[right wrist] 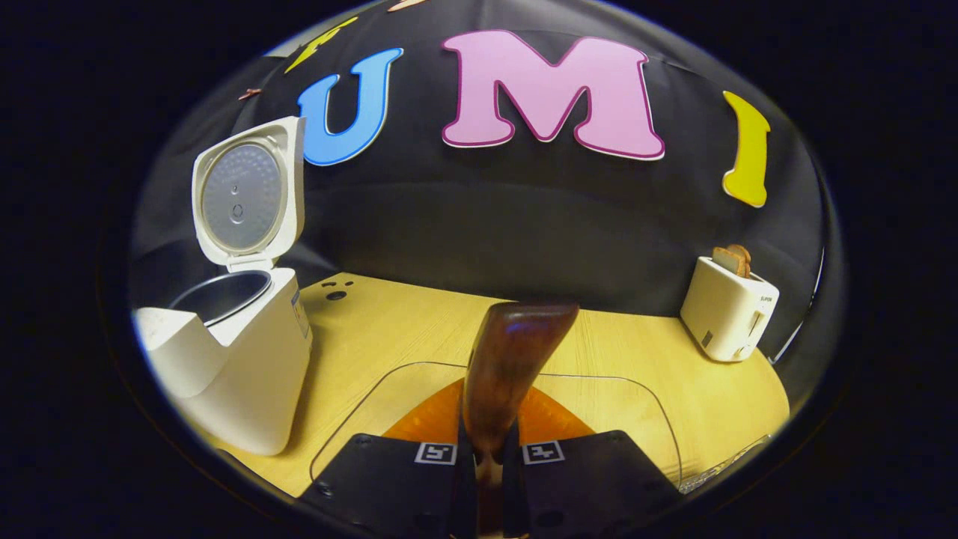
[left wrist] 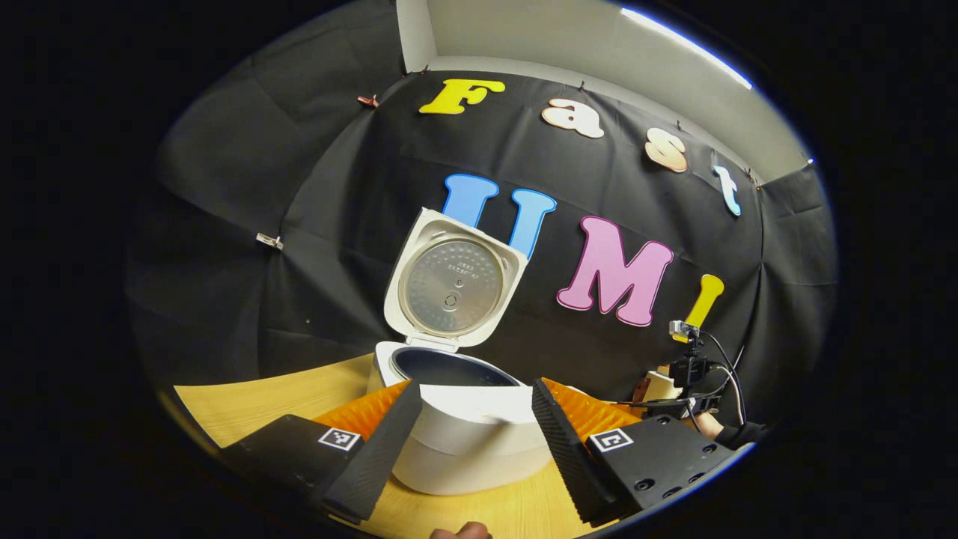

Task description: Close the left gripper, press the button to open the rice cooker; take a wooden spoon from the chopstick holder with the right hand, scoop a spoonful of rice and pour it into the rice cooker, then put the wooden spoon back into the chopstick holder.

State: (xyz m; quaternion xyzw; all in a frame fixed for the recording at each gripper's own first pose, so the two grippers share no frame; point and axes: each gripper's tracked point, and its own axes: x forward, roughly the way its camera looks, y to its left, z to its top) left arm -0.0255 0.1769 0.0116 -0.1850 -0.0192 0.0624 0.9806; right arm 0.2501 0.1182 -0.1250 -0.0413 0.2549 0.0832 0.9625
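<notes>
Rice cooker sitting on counter, lid standing open. Left claw spreading wide before it. Right claw pinching wooden spoon (handle hidden between fingers, bowl contents unreadable). Toaster standing far right.

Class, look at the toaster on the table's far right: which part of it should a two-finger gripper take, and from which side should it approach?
Grip the toaster across its narrow body, coming down from above with one finger on each broad flat side. The flat walls probably suit the pads; keep clear of the bread sticking out of the top slot and the lever on its end face.
</notes>
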